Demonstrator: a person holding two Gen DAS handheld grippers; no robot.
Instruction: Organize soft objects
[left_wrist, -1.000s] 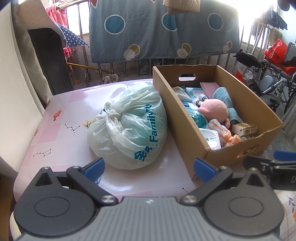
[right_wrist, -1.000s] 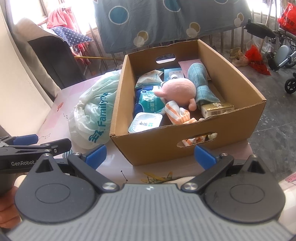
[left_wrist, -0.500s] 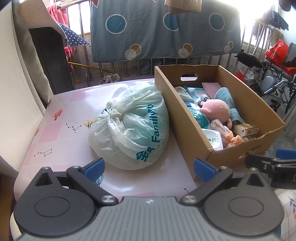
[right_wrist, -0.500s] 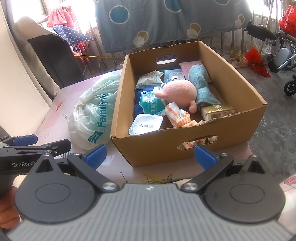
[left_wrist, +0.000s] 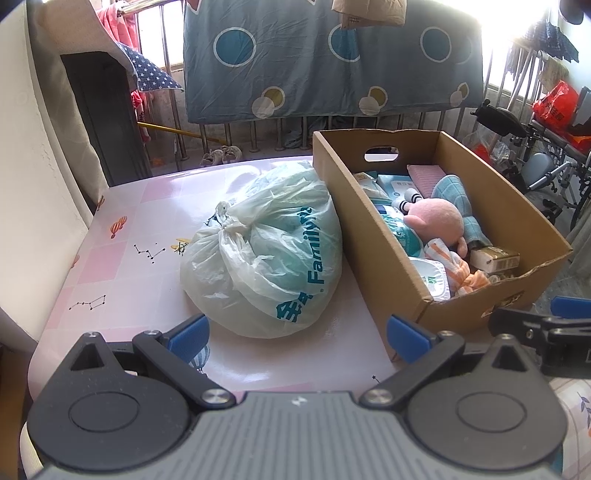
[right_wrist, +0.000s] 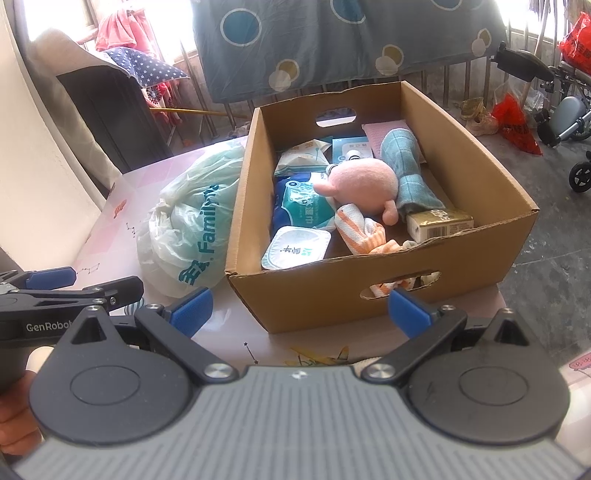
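Left gripper low over near edge of pink desk, jaws released, nothing between them. Right gripper just beside it, jaws also released, empty, facing cardboard box. Tied plastic bag lies on desk, touching box's left wall. Inside box: pink plush toy, teal cloth, striped orange cloth, wipes packs, small carton.

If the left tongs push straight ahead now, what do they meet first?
Most likely the knotted plastic bag lying on the table; it sits centred between the open left tongs. Depth is unclear.
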